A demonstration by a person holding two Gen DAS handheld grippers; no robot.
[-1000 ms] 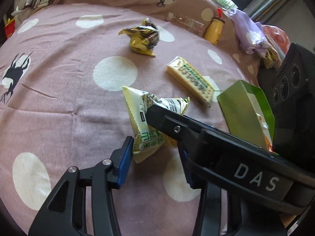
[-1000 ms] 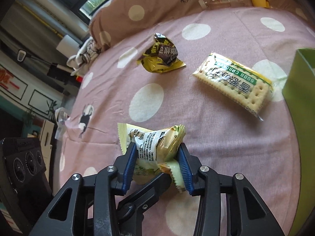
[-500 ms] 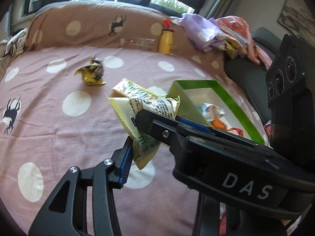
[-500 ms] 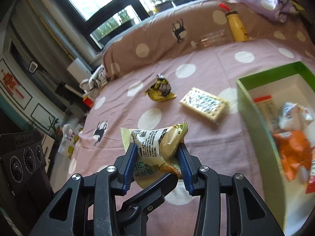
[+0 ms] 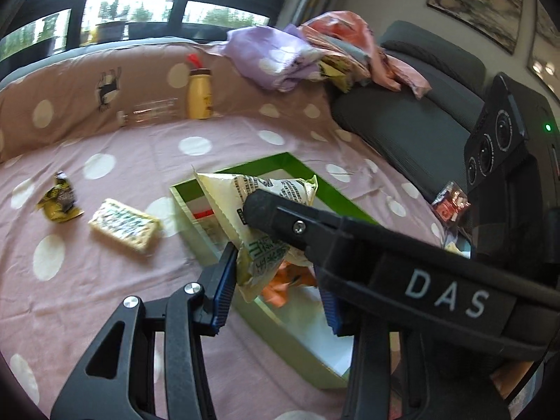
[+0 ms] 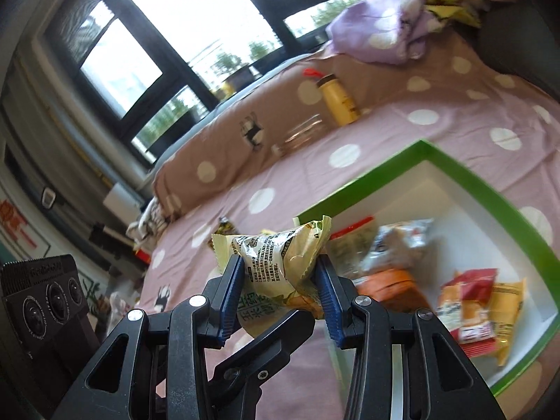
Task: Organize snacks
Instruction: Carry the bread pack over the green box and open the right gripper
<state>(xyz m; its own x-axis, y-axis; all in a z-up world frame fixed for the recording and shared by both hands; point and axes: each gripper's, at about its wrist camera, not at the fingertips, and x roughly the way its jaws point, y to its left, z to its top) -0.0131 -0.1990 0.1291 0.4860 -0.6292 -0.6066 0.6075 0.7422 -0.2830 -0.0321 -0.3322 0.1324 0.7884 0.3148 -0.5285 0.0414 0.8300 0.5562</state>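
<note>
Above the green box (image 6: 490, 189), both grippers clamp a snack packet (image 6: 280, 255).

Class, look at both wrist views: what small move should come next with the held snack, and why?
Probably carry the pale yellow snack packet a little further over the green box before letting go. Both the right gripper and the left gripper clamp it near the box's edge, above the pink sheet.

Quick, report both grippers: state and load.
Left gripper: shut on the pale green snack packet.
Right gripper: shut on the same snack packet, above the green box.
</note>
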